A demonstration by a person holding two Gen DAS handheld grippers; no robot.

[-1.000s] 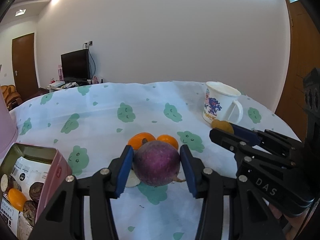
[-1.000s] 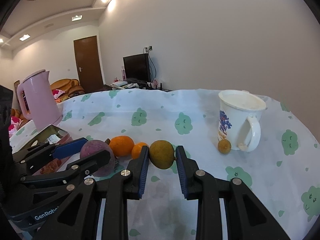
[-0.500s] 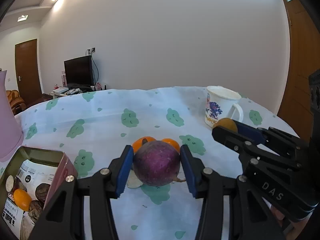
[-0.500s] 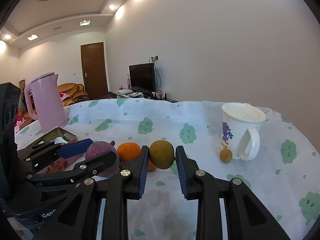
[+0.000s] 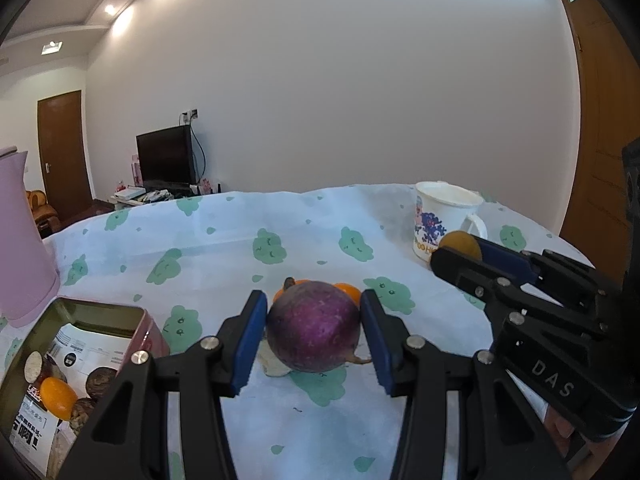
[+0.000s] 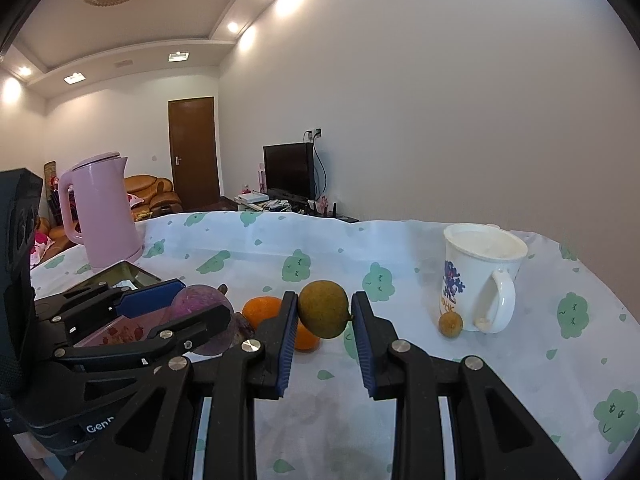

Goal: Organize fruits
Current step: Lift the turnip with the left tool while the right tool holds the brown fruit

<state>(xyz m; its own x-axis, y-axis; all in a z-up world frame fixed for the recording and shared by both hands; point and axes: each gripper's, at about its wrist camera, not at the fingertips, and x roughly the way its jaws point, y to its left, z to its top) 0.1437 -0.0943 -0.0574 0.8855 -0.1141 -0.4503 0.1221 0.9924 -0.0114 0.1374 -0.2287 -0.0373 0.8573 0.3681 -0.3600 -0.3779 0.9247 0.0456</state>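
Left wrist view shows the left gripper (image 5: pixel 314 334) clamped on a round purple fruit with a dry stem stub (image 5: pixel 313 326), its blue pads pressing both sides; the fruit sits low over the white tablecloth printed with green cloud shapes (image 5: pixel 224 240), and whether it touches the cloth cannot be told. Just behind it, two small orange citrus fruits (image 5: pixel 347 290) peek over its top, mostly hidden. At lower left stands an open pink metal tin (image 5: pixel 150 338), cut off by the frame edge. Inside it lie a printed paper packet (image 5: pixel 74 354), one small orange fruit (image 5: pixel 58 398), several dark brown round fruits (image 5: pixel 98 380) and a sliced piece with a pale face (image 5: pixel 34 366); the packet's print is too small to read. A pale pink electric kettle (image 5: pixel 20 240) is cropped at the left edge.

From the right wrist view, the right gripper (image 6: pixel 325 314) grasps an olive-green oval fruit (image 6: pixel 324 309) between its blue pads, held above the cloth. A white ceramic mug with a blue floral print (image 6: pixel 478 276) stands at the right; its contents cannot be made out. A small brown round fruit (image 6: pixel 451 323) lies against the mug's base beside the handle.
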